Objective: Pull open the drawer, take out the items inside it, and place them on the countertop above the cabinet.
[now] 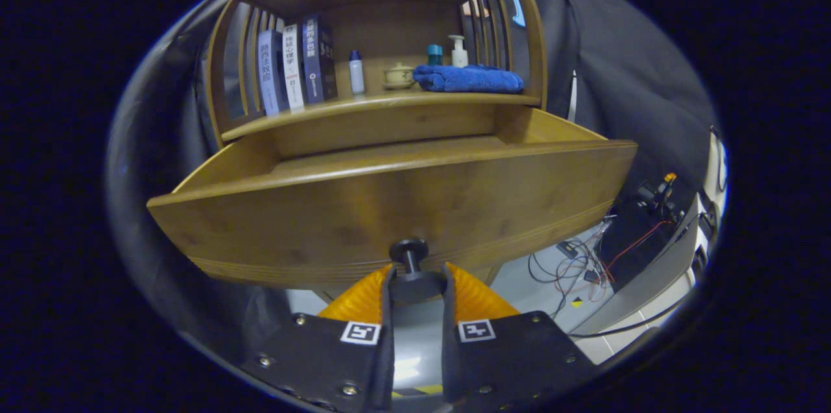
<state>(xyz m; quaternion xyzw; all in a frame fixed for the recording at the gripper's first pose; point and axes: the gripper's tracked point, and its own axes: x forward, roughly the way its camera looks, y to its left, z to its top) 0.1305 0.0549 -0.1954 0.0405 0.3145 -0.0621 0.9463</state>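
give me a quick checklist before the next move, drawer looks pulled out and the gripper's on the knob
1. Drawer pulled out from the cabinet: ok, its front stands well forward of the shelf.
2. Gripper on the knob: ok, both fingers press on the knob's base.
3. Items inside the drawer located: cannot tell, the drawer front hides the inside from this low angle.
4. Drawer open far enough to reach in: cannot tell.
5. Free spot on the countertop: ok, bare wood shows along its front edge, between the white bottle and the blue towel.
6. Knob released before reaching in: not ok, the gripper is shut on it.
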